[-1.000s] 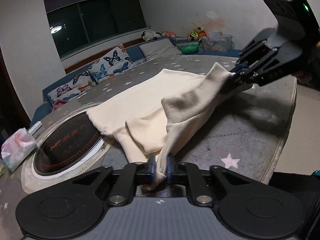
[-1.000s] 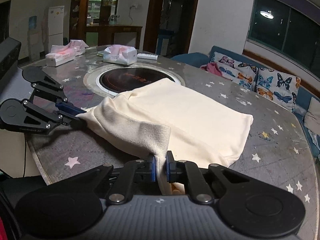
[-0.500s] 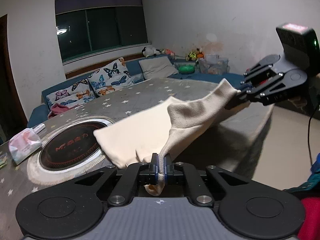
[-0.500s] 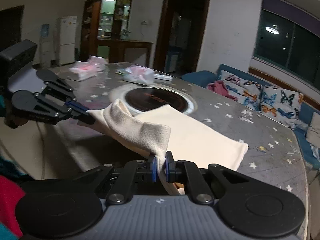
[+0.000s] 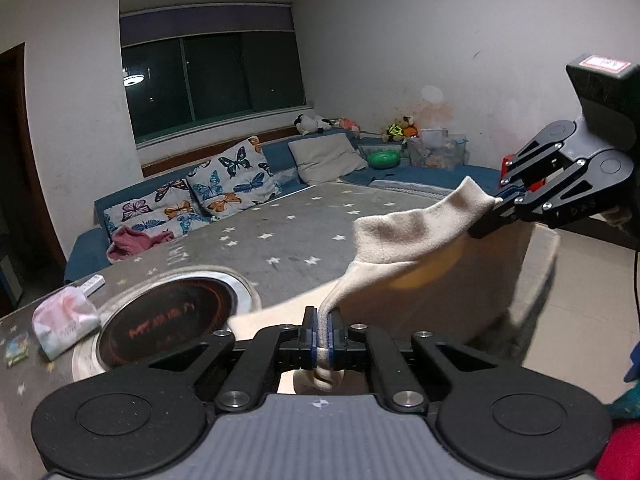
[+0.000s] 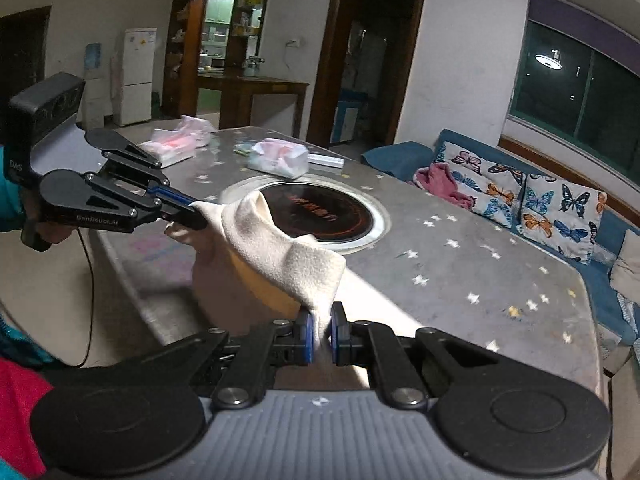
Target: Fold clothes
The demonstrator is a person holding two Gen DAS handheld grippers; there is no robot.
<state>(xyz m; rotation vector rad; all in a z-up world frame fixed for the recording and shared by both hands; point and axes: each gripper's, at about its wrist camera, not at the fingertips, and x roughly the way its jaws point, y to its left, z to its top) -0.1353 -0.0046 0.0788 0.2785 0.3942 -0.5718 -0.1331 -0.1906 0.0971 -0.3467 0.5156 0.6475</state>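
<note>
The lower part of the cream garment (image 5: 404,240) hangs behind the grippers and is cut off from view; its full shape cannot be told. The left gripper (image 5: 323,336) is closed on one edge of it, and the right gripper (image 6: 320,334) is closed on another edge, so the cloth is held in the air above the near side of the table (image 6: 460,264). "GenRobot.AI" is printed on the left gripper; the red writing on the round cooker plate (image 6: 320,212) is too blurred to read; the grey star-patterned table stands beside a blue sofa (image 6: 592,272) with butterfly cushions (image 5: 232,178).
</note>
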